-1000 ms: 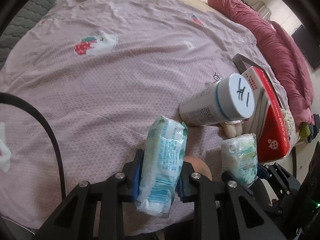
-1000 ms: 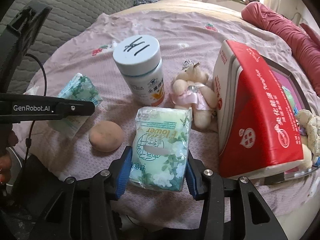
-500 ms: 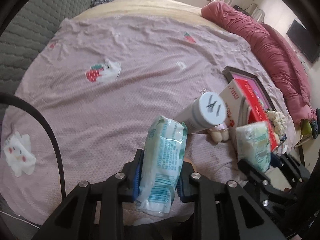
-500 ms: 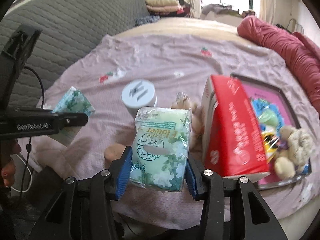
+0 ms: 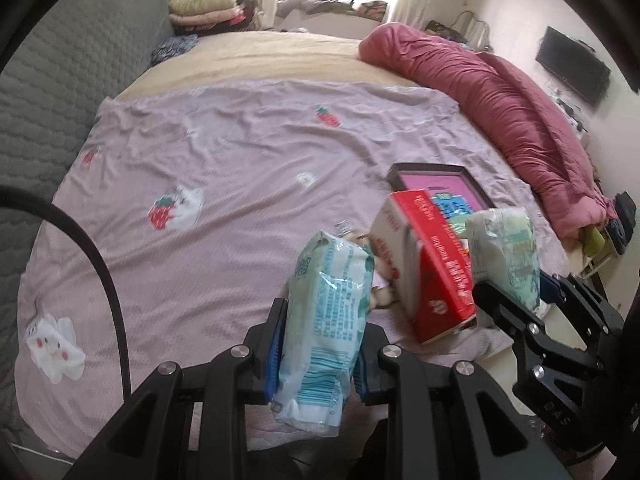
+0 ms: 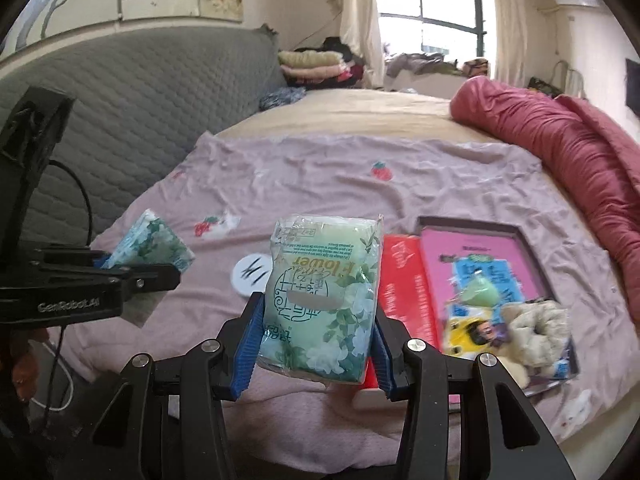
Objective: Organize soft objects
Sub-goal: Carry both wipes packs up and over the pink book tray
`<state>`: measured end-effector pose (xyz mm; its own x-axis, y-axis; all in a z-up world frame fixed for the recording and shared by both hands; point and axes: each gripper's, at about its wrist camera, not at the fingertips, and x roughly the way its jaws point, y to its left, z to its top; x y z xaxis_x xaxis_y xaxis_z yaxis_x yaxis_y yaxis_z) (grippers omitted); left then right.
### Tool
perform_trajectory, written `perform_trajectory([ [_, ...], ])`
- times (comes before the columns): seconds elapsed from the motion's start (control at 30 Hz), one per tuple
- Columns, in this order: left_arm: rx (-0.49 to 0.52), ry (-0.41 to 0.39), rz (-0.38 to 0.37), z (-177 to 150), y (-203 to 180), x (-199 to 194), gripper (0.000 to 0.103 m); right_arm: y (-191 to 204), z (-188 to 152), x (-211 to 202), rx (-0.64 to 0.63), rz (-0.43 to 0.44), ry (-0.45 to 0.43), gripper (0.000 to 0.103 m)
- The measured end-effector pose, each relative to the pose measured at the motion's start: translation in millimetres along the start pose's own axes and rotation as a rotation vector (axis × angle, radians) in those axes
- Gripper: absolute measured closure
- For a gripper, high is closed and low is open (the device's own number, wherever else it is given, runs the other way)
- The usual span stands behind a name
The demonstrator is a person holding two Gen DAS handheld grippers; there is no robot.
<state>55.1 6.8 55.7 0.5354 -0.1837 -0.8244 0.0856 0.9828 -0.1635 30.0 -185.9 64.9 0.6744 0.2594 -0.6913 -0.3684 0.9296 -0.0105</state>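
Note:
My left gripper (image 5: pixel 318 350) is shut on a pale blue tissue pack (image 5: pixel 326 328), held well above the bed. My right gripper (image 6: pixel 316 344) is shut on a green floral tissue pack (image 6: pixel 322 304), also lifted; this pack shows in the left wrist view (image 5: pixel 504 256) and the left one in the right wrist view (image 6: pixel 150 246). Below lie a dark-framed tray (image 6: pixel 472 222) with a pink liner holding a green sponge (image 6: pixel 480 294) and a cream plush toy (image 6: pixel 536 328). A small plush bear (image 5: pixel 380 292) lies partly hidden behind the left pack.
A red box (image 5: pixel 432 264) stands by the tray's left side. A white bottle lid (image 6: pixel 252 274) shows beside the right pack. The pink strawberry sheet (image 5: pixel 240 152) covers the bed, a rolled red quilt (image 5: pixel 500 92) lies along the right, a grey headboard (image 6: pixel 140 92) at the left.
Both grippers have risen steadily away from the bed with their tissue packs. The bottle, sponge ball and bear have shrunk below and are now mostly hidden behind the packs.

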Motion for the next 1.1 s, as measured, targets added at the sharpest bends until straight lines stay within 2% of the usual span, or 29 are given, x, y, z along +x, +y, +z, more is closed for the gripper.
perform_trajectory([
  [0.27, 0.055, -0.001, -0.073, 11.0, -47.9, -3.3, 0.074, -44.9, 10.7, -29.3, 0.031, -0.084, -0.068, 0.054],
  [0.47, 0.136, 0.018, -0.123, 17.4, -100.8, 6.2, 0.074, -105.6, 12.3, -51.8, 0.121, -0.150, -0.092, 0.054],
  [0.57, 0.169, 0.027, -0.140, 21.0, -123.7, 12.6, 0.074, -134.7, 8.9, -60.7, 0.124, -0.225, -0.098, 0.054],
  [0.77, 0.235, 0.053, -0.173, 30.5, -174.3, 31.3, 0.074, -180.4, 0.9, -72.5, 0.166, -0.288, -0.096, 0.054],
  [0.9, 0.229, 0.108, -0.213, 35.0, -196.0, 53.6, 0.074, -197.0, -3.5, -74.0, 0.133, -0.341, -0.083, 0.054],
  [1.1, 0.265, 0.150, -0.189, 37.8, -223.3, 86.1, 0.074, -208.0, -9.6, -67.1, 0.101, -0.328, -0.059, 0.054],
])
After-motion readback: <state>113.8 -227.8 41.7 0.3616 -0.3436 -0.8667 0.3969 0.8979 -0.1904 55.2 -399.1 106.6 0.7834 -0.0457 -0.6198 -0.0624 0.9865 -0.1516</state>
